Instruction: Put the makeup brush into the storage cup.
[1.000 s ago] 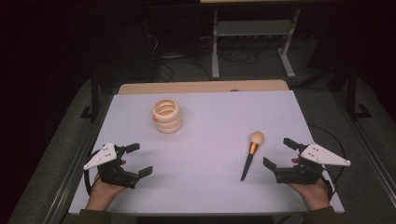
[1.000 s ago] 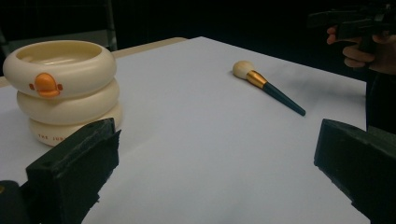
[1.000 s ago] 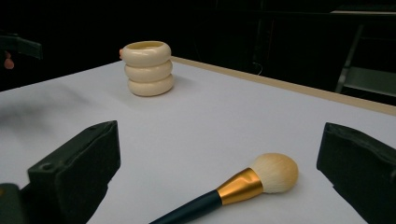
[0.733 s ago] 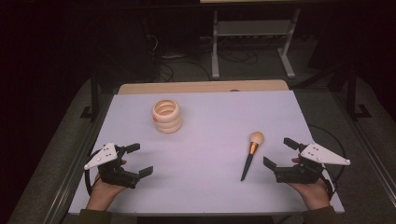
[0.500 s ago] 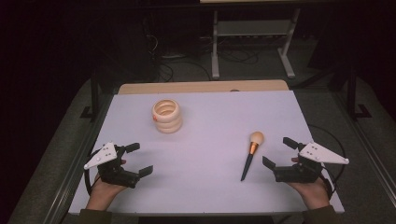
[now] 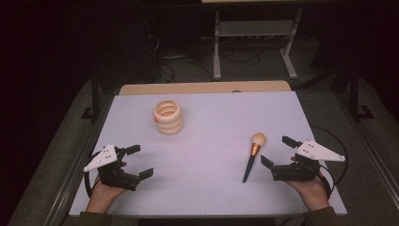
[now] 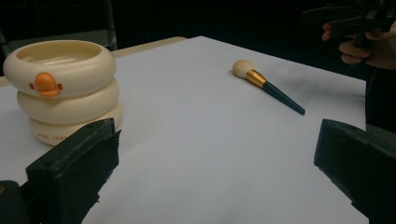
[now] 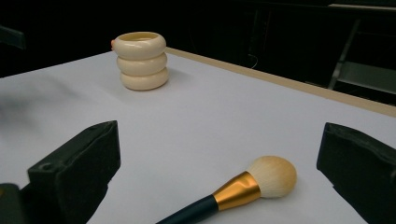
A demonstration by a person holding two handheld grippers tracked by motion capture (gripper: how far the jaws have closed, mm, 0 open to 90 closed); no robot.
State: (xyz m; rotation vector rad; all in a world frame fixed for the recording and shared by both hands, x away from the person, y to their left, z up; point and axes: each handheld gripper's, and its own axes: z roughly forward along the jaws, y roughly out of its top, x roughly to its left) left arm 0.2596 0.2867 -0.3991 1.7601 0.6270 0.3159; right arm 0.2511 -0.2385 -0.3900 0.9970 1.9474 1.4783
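Cream bristles and a gold ferrule mark the makeup brush [image 6: 252, 156] lying flat on the white desk [image 6: 211, 188], its dark handle cut off at the bottom of the right gripper view and the small lettering on the cream ringed holder [image 6: 168, 117] too faint to read. My right hand-held gripper [image 6: 277, 155] rests just beside the brush with jaws spread wide and empty, while my left hand-held gripper [image 6: 137, 161], equally wide and holding nothing, sits well apart at the near-left, with the holder beyond it.
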